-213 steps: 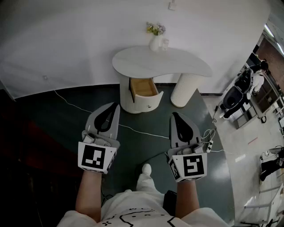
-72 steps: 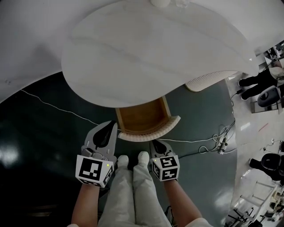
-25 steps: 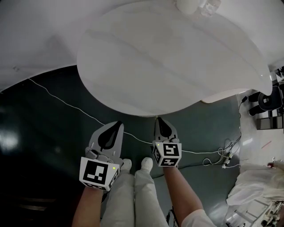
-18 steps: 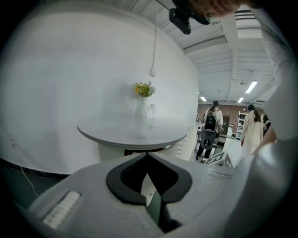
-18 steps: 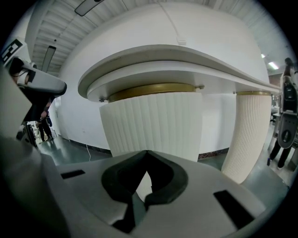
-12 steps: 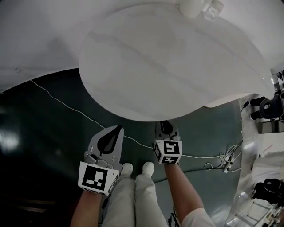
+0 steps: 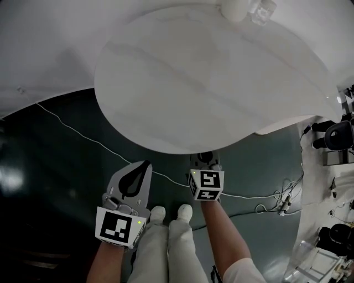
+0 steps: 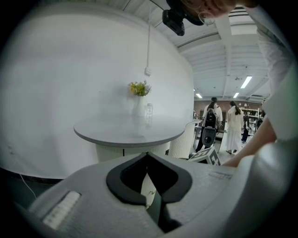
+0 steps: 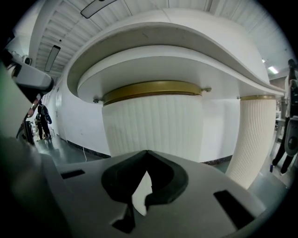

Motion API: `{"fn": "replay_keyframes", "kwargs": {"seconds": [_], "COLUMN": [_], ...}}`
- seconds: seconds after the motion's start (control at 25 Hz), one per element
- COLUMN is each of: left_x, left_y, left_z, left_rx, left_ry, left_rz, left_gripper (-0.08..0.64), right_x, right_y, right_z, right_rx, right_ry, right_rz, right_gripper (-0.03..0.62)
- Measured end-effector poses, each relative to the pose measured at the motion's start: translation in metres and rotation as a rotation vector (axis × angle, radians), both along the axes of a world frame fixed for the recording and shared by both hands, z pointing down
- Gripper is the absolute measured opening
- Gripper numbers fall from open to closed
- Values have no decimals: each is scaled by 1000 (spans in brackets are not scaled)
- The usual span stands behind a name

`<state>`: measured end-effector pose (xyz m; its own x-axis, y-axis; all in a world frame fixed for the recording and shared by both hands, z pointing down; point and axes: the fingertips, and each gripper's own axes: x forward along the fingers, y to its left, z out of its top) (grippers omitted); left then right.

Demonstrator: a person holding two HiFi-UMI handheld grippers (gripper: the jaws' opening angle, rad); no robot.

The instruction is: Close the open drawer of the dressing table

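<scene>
The dressing table (image 7: 210, 83) is being viewed steeply from above, its white top filling most of the head view, with a vase (image 7: 234, 8) standing at its far edge. No part of the drawer is being shown past the table's rim in that view. In the right gripper view, the drawer (image 9: 153, 122) is being seen as a ribbed white front, pushed in beneath a gold band (image 9: 153, 88) and lying flush with the round pedestal. The right gripper (image 7: 206, 159) is being held with its tip just under the near edge of the table top. Its jaws are being pressed together on nothing, and they are pointing straight at the ribbed front (image 9: 147, 153). Whether they are touching it cannot be told. A ribbed column leg (image 9: 253, 139) is being shown to the right of the drawer. The left gripper (image 7: 142, 167) is being held lower and to the left, over the dark floor (image 7: 61, 166) and clear of the table. Its jaws are likewise being held together and empty (image 8: 147, 155). A white cable (image 7: 83, 132) is being seen trailing across the floor beneath the table's edge. The person's white shoes (image 7: 184, 211) are being shown between the two forearms. Yellow flowers (image 8: 139, 88) are being shown in the left gripper view.
</scene>
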<state>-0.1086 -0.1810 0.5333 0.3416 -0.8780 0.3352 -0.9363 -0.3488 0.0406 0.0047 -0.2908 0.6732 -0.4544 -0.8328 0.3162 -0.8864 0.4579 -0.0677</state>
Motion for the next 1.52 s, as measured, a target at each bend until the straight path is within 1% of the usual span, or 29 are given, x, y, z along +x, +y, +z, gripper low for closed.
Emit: {"fn": "replay_keyframes", "kwargs": {"seconds": [0.16,0.32,0.4,0.56,0.76,0.88,1.0,1.2,1.32,1.52], "left_x": [3,5,6,12,9,6,6,5,5,-7], "left_y": [-1,4,6,9,15,16,18,19,23,28], "left_z": [-1,-2,-2,-8,-23,-33,-45,-67,-78,-100], "left_rx": [-3,-4,-3,0,21,36,29,43,48,58], "left_ry": [-9,-6,-4,3,1,-11,-4,-12,-8,-5], "left_rz": [11,11,14,19,23,30,24,29,20,-9], "left_gripper": [17,17,17,17,17,17,17,17,17,17], "right_x": [0,-1,-3,-4,4,9,15,20,25,28], "right_y": [-2,-1,1,8,23,30,38,48,57,74], "right_z": [-2,-2,-4,-17,-24,-35,-47,-73,-89,-113], "right_rx": [13,-15,-33,-31,-55,-61,-80,-99,-121,-137], "right_ry": [28,40,46,78,84,100,112,122,114,117], "right_rz": [-16,-16,-33,-79,-62,-60,-61,-61,-50,-42], "right_gripper": [-2,-3,-5,-5,-5,-5,-5,-5,-5,-5]}}
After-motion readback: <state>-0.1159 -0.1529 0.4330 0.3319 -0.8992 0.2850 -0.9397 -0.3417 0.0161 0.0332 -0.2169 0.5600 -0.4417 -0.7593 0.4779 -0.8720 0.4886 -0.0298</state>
